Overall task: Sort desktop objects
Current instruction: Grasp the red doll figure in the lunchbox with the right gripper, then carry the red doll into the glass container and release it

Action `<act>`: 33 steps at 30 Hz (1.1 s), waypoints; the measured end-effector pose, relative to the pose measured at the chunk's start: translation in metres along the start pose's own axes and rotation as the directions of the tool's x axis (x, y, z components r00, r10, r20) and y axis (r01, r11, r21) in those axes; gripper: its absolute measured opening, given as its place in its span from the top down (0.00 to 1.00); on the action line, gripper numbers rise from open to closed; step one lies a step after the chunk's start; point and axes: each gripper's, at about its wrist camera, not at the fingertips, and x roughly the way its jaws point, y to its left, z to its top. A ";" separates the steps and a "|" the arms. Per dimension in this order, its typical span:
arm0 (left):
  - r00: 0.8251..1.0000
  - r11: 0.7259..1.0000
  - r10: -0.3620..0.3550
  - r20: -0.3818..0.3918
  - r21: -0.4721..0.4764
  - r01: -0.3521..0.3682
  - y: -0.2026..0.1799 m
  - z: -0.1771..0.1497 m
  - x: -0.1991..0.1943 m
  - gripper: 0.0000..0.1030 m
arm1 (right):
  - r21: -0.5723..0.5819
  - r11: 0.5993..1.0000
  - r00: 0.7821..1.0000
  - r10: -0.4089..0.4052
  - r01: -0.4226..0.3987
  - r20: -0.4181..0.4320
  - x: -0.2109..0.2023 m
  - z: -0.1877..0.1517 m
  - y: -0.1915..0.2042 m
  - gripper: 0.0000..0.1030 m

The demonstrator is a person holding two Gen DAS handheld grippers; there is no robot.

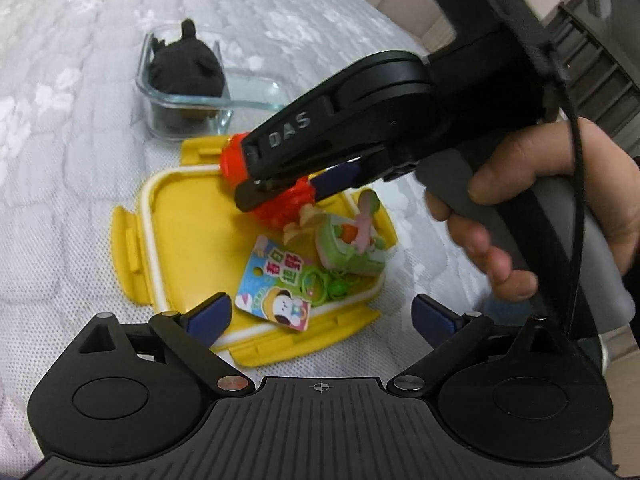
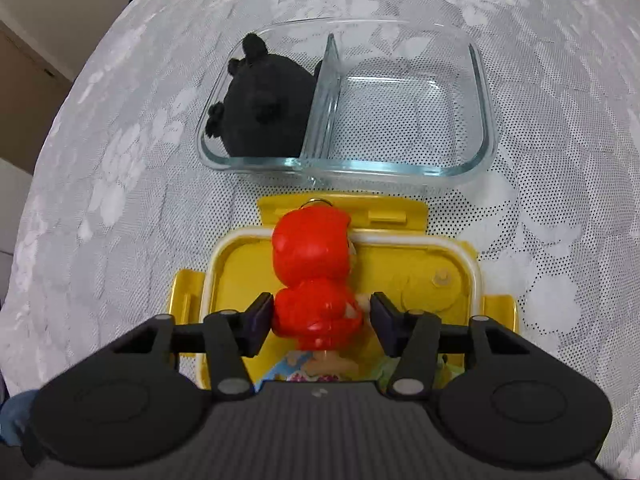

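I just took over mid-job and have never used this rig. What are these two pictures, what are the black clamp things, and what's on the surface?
Each picture comes from a camera on a hand-held two-finger gripper, looking along its fingers. The left view shows the open left gripper and the right gripper, held by a hand. The right view shows the right gripper around a red plastic toy figure, left pad touching, small gap at the right. Below lies a yellow container lid with a colourful card and green toy. Behind stands a divided glass container; a black plush toy fills its left compartment.
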 end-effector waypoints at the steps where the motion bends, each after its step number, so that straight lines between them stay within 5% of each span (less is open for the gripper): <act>1: 1.000 1.000 -0.002 -0.008 -0.008 0.002 0.001 0.000 0.000 0.03 | -0.016 1.000 1.000 -0.003 0.003 0.001 -0.004 -0.001 0.001 0.46; 9: 0.999 1.000 -0.017 -0.041 -0.022 0.016 0.003 -0.001 0.003 0.02 | -0.046 0.999 0.992 0.033 -0.027 0.122 -0.076 0.016 -0.001 0.47; 18: 0.997 0.998 -0.027 -0.068 -0.055 0.023 0.009 0.001 0.009 0.01 | -0.037 0.999 0.950 0.040 -0.030 0.311 -0.133 0.067 0.002 0.47; 21: 0.997 0.998 -0.031 -0.077 -0.057 0.026 0.009 0.001 0.012 0.01 | -0.013 1.000 0.941 0.021 -0.018 0.337 -0.122 0.079 -0.002 0.47; 28: 0.995 0.995 -0.049 -0.090 -0.088 0.041 0.013 0.002 0.014 0.01 | 0.167 0.986 0.969 -0.054 0.013 0.240 -0.042 0.092 -0.027 0.47; 33: 0.993 0.995 -0.052 -0.102 -0.089 0.043 0.013 0.002 0.017 0.01 | 0.258 0.966 0.943 -0.096 0.012 0.320 -0.015 0.088 -0.037 0.47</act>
